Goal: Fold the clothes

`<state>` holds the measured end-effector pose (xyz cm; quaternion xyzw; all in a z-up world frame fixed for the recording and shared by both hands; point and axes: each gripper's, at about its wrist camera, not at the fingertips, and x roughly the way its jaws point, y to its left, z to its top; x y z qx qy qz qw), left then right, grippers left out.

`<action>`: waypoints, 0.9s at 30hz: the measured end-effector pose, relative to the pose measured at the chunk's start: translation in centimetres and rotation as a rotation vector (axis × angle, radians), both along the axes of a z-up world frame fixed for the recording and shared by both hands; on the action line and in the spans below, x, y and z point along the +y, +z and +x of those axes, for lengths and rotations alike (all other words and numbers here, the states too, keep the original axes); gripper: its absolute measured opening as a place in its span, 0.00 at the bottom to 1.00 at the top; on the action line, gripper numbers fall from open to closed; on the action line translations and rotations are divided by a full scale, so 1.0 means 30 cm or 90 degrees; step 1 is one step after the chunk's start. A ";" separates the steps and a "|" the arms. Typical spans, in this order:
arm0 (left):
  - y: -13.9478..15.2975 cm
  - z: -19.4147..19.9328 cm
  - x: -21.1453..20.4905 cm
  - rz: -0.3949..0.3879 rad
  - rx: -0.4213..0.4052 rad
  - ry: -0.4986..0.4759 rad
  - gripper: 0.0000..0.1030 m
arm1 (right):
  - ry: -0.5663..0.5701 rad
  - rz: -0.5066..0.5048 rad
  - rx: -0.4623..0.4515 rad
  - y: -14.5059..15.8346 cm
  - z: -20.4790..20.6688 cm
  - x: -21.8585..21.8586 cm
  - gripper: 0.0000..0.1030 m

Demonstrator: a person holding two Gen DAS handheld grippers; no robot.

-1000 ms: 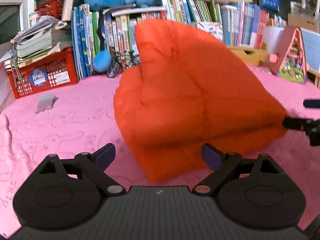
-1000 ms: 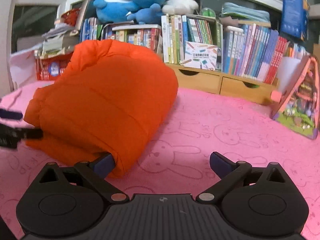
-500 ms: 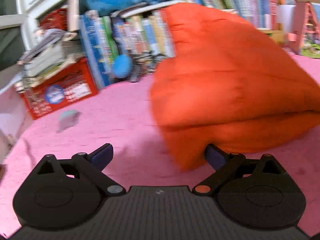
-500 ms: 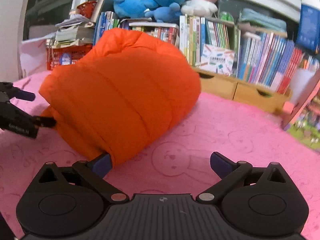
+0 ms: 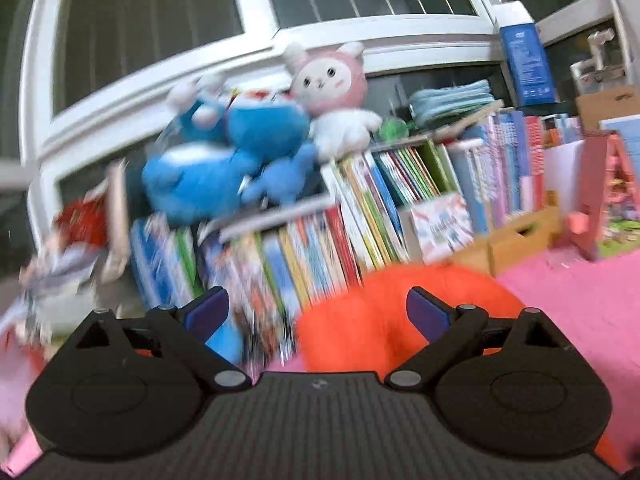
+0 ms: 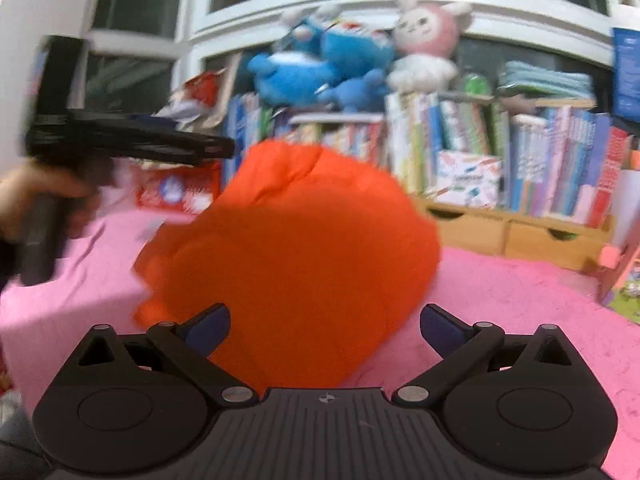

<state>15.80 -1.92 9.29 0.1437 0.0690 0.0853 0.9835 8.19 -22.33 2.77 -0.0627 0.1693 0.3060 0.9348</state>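
A puffy orange jacket [image 6: 304, 248] lies bundled in a folded heap on the pink cloth [image 6: 520, 304]. My right gripper [image 6: 325, 326] is open, low in front of the jacket's near side, with nothing between its fingers. In the right wrist view my left gripper [image 6: 224, 148] hangs raised above the jacket's left side, held by a hand [image 6: 24, 196]. In the blurred left wrist view my left gripper [image 5: 317, 312] is open and empty, pointing at the bookshelf, with the jacket [image 5: 380, 320] low beneath it.
A bookshelf [image 6: 460, 136] packed with books stands behind the cloth, with blue and pink plush toys [image 6: 360, 52] on top. Wooden drawers [image 6: 520, 236] sit at back right, a pink toy house [image 5: 608, 200] at far right, a red basket [image 6: 176, 192] at back left.
My left gripper rose from the jacket's near edge and tilted upward toward the shelf. The right gripper drew back and up a little. The jacket stays in its folded heap.
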 end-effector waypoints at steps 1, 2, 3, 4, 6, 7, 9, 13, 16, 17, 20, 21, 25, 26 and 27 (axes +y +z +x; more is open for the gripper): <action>0.003 0.071 -0.011 0.021 0.001 0.015 0.90 | 0.001 -0.002 -0.003 0.005 0.010 0.006 0.96; -0.009 0.127 -0.002 0.024 0.024 0.030 0.89 | 0.001 -0.003 -0.006 0.010 0.020 0.013 0.92; -0.022 0.182 0.008 0.026 0.048 0.045 0.87 | 0.002 -0.005 -0.009 0.014 0.030 0.019 0.89; -0.057 0.188 0.035 0.012 0.063 0.057 0.87 | 0.003 -0.007 -0.012 0.019 0.040 0.025 0.88; -0.129 0.195 0.091 -0.018 0.094 0.080 0.87 | 0.004 -0.010 -0.018 0.029 0.060 0.038 0.88; -0.164 0.199 0.119 -0.033 0.110 0.091 0.87 | 0.005 -0.012 -0.022 0.034 0.070 0.045 0.88; -0.236 0.207 0.175 -0.062 0.141 0.114 0.86 | 0.007 -0.015 -0.028 0.043 0.090 0.057 0.88; -0.308 0.191 0.241 -0.124 0.167 0.121 0.86 | 0.021 -0.006 -0.038 0.085 0.186 0.110 0.87; -0.319 0.183 0.229 -0.112 0.167 0.125 0.86 | 0.032 0.006 -0.032 0.126 0.327 0.178 0.80; -0.327 0.181 0.229 -0.116 0.167 0.127 0.86 | 0.028 0.000 -0.019 0.128 0.381 0.197 0.74; -0.346 0.193 0.238 -0.135 0.175 0.131 0.86 | 0.010 -0.052 0.053 0.078 0.490 0.254 0.62; -0.350 0.203 0.243 -0.142 0.182 0.134 0.86 | 0.003 -0.069 0.077 0.062 0.527 0.273 0.63; -0.353 0.240 0.246 -0.150 0.220 0.137 0.86 | -0.021 -0.138 0.172 -0.003 0.671 0.349 0.65; -0.355 0.246 0.246 -0.149 0.224 0.137 0.86 | -0.016 -0.155 0.183 -0.009 0.681 0.363 0.66; -0.356 0.248 0.245 -0.147 0.228 0.138 0.86 | -0.011 -0.173 0.195 -0.014 0.691 0.377 0.67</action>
